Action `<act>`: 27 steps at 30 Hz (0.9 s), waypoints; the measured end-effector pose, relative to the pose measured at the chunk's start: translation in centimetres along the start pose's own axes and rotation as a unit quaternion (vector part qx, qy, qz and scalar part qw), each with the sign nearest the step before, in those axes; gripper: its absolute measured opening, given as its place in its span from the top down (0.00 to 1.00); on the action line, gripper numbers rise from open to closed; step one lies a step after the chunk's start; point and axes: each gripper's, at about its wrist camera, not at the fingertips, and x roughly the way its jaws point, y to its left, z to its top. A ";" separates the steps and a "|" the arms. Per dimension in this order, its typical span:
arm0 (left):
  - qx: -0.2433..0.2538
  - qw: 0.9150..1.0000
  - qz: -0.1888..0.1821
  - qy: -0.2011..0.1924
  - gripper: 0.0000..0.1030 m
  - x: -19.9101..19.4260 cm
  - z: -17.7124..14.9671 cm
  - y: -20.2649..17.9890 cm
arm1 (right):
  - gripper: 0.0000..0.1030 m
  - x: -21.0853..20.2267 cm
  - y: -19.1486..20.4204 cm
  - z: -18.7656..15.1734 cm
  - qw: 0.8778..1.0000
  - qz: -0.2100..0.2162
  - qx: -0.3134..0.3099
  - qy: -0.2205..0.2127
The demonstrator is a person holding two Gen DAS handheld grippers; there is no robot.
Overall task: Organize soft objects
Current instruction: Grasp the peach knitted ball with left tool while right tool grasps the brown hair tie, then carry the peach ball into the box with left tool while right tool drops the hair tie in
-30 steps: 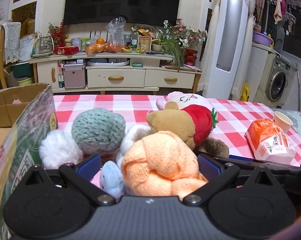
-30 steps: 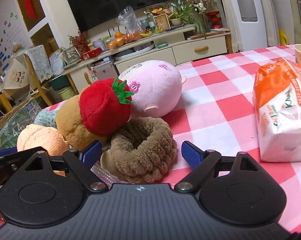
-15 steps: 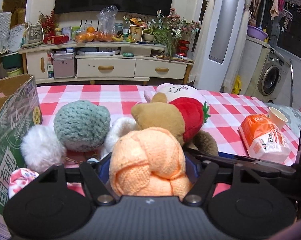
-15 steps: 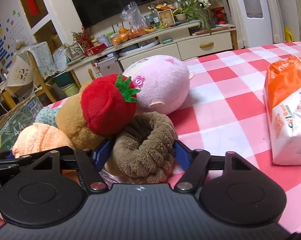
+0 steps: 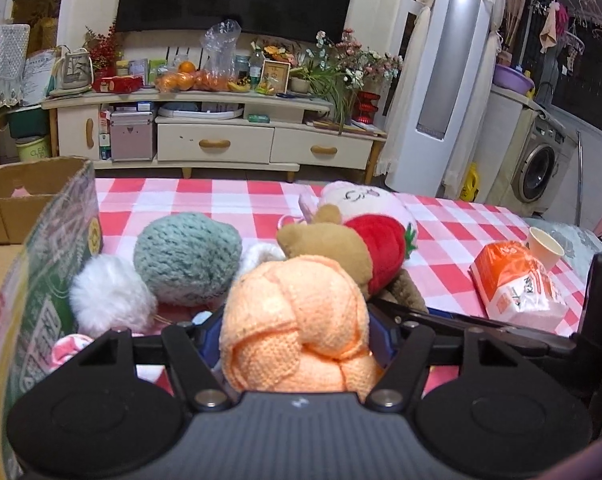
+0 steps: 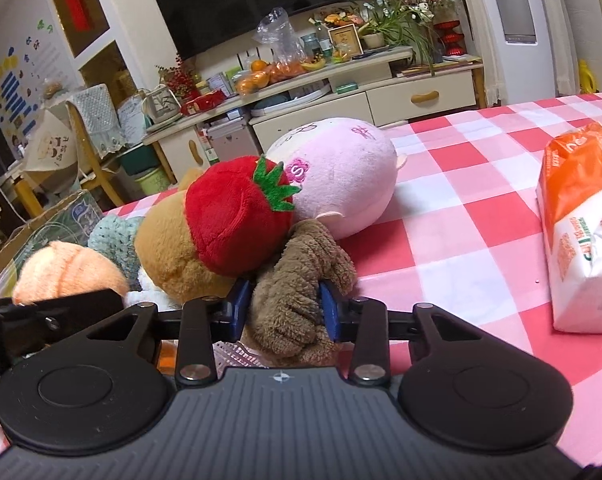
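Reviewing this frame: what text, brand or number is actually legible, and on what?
"KAN", cut off at the frame edge: orange and white tissue pack.
"S" in a flower patch: pink plush.
"CLEAN": green bucket beside the TV stand.
Cardboard box print: too blurred to read.

left gripper (image 5: 295, 336) is tilted down a bit, blue pads squeezed into both sides of the orange knitted ball (image 5: 293, 320); right gripper (image 6: 285, 308) sits just right of that ball, jaws closing on the brown fuzzy scrunchie (image 6: 301, 292), pads already digging in
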 end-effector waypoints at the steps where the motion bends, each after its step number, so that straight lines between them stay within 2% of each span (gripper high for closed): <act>1: 0.001 1.000 0.001 -0.003 0.34 -0.3 0.1 0.0 | 0.56 -0.1 0.1 0.0 1.000 -0.003 0.001 -0.002; 6: -0.001 1.000 0.003 -0.016 0.34 -1.6 0.3 0.4 | 0.59 -1.1 0.2 -0.4 1.000 -0.025 0.002 -0.018; 7: 0.001 1.000 0.005 -0.020 0.34 -1.9 0.4 0.4 | 0.64 -1.4 0.1 -0.5 0.999 -0.030 0.003 -0.022; 15: 0.003 0.999 0.018 -0.047 0.34 -4.5 0.8 1.4 | 0.67 -2.8 -0.3 -1.5 0.998 -0.055 0.011 -0.033; 21: 0.004 0.997 0.041 -0.071 0.34 -6.5 1.7 2.5 | 0.68 -3.8 0.3 -1.5 0.996 -0.069 0.019 -0.054; 27: 0.007 0.993 0.070 -0.093 0.34 -8.1 2.4 3.6 | 0.68 -6.0 0.9 -1.2 0.993 -0.066 0.030 -0.091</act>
